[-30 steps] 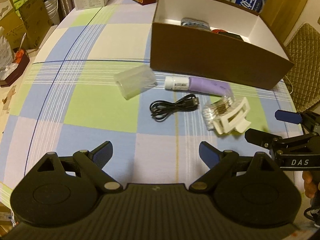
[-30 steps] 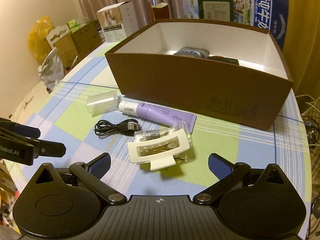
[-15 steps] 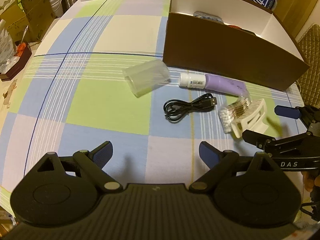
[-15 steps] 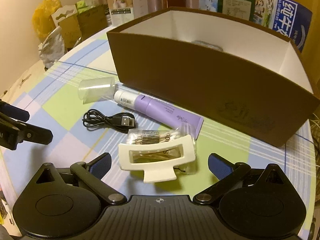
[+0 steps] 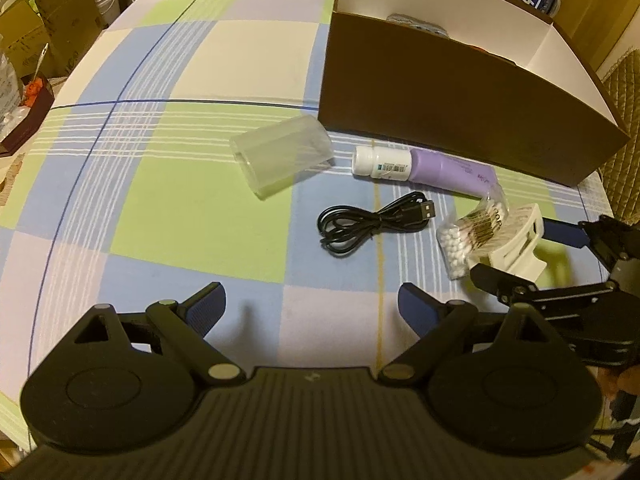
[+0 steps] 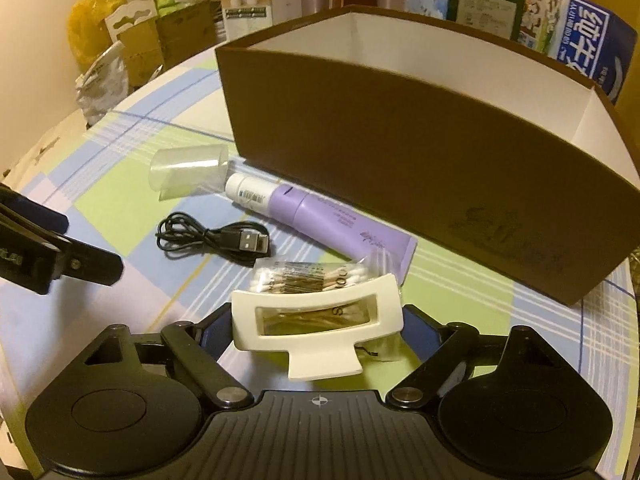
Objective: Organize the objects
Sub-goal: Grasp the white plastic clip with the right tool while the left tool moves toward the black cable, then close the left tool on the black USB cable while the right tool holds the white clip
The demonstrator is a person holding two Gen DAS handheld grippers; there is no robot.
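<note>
A white hair clip (image 6: 320, 360) lies on a bag of cotton swabs (image 6: 308, 274) on the checked tablecloth. My right gripper (image 6: 316, 320) straddles the clip, one finger at each end, and its jaws are closing with the clip between them; I cannot see the pads press on it. The left wrist view shows the same clip (image 5: 516, 240) between the right gripper's (image 5: 520, 252) fingers. My left gripper (image 5: 310, 300) hovers open over bare cloth, nothing in it, short of the black USB cable (image 5: 372, 222). Beyond the cable lie a purple tube (image 5: 440, 168) and a clear plastic case (image 5: 282, 154).
A large brown box (image 5: 440, 88) with a white inside stands behind the items, holding a few things. Cartons and books line the far table edge. A padded chair (image 5: 624, 92) is at the right; bags and boxes sit past the left edge.
The right gripper sank and slid forward over the white clip, and its fingers drew in beside the clip's ends. The left gripper drifted lower and a little toward the cable, still open.
</note>
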